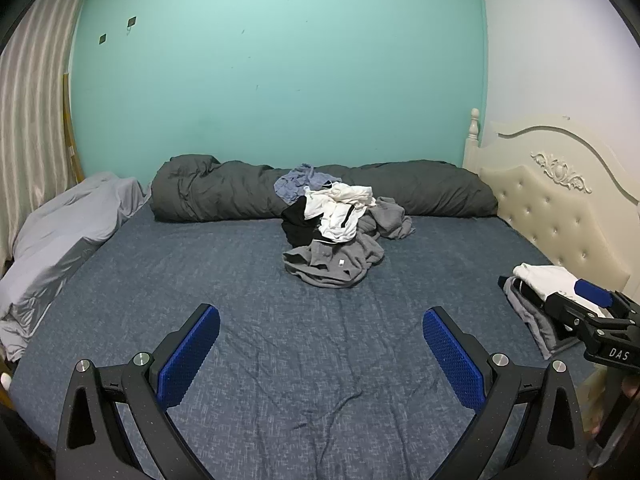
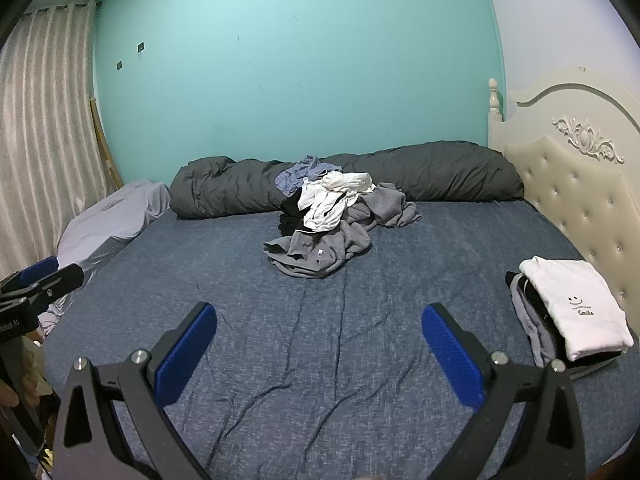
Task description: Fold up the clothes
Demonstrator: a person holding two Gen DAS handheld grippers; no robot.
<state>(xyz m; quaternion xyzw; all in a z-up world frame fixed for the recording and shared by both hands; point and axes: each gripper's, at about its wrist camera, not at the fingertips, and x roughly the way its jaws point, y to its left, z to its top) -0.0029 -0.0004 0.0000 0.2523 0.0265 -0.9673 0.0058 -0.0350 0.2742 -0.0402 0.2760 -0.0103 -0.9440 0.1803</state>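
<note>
A heap of unfolded clothes (image 1: 334,230) (image 2: 326,224), grey, white, black and pale blue, lies mid-bed against a rolled dark grey duvet (image 1: 224,192) (image 2: 240,186). A stack of folded clothes (image 2: 568,316) (image 1: 536,296) with a white smiley top uppermost sits at the right, by the headboard. My left gripper (image 1: 320,356) hovers open over bare blue sheet, well short of the heap. My right gripper (image 2: 318,354) is likewise open and holds nothing. In the left wrist view the right gripper (image 1: 592,312) partly hides the folded stack. The left gripper (image 2: 36,284) shows at the right wrist view's left edge.
The blue bed sheet (image 1: 240,280) (image 2: 440,248) spreads wide around the heap. A cream tufted headboard (image 1: 560,208) (image 2: 580,200) bounds the right side. Pale grey bedding (image 1: 60,240) (image 2: 116,212) is bunched at the left, beside a striped curtain (image 2: 44,120). A teal wall stands behind.
</note>
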